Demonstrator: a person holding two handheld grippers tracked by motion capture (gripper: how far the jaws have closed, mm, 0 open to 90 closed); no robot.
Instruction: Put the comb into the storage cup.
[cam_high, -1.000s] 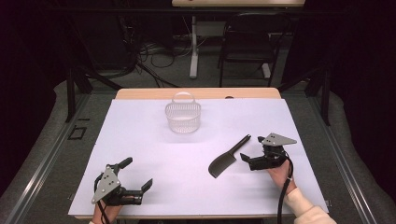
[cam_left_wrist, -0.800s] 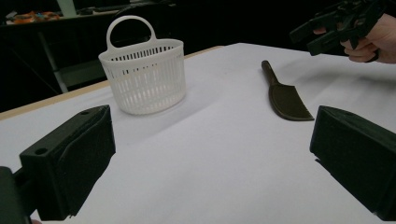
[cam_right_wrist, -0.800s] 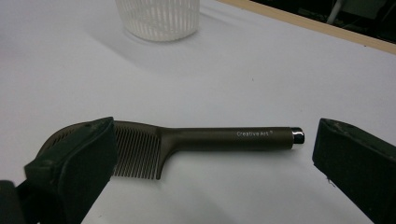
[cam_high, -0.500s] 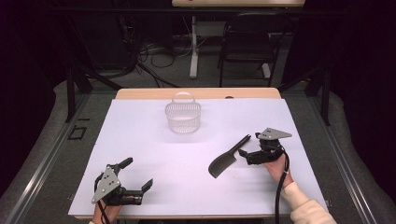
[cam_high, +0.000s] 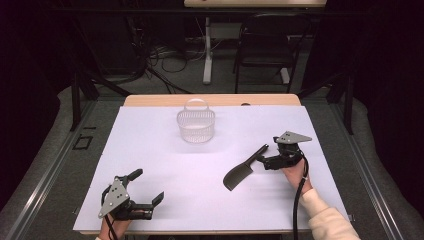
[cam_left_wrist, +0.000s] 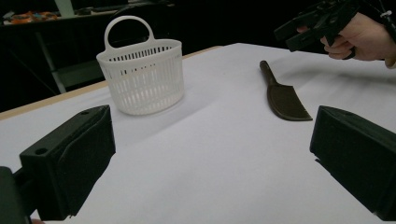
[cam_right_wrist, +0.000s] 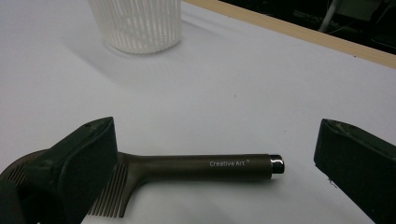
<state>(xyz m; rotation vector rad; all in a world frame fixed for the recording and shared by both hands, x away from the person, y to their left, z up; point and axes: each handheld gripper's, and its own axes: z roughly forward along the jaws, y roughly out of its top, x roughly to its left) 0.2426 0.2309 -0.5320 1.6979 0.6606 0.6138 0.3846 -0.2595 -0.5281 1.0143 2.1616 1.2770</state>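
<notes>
Comb (cam_right_wrist: 196, 165) laid lengthwise between wide-spread jaws of right gripper (cam_high: 265, 161), handle nearest; left gripper (cam_high: 145, 192) held wide at table's near edge, farther off

Dark room; black chair (cam_high: 263, 50) behind white-topped table (cam_high: 150, 130)
</notes>
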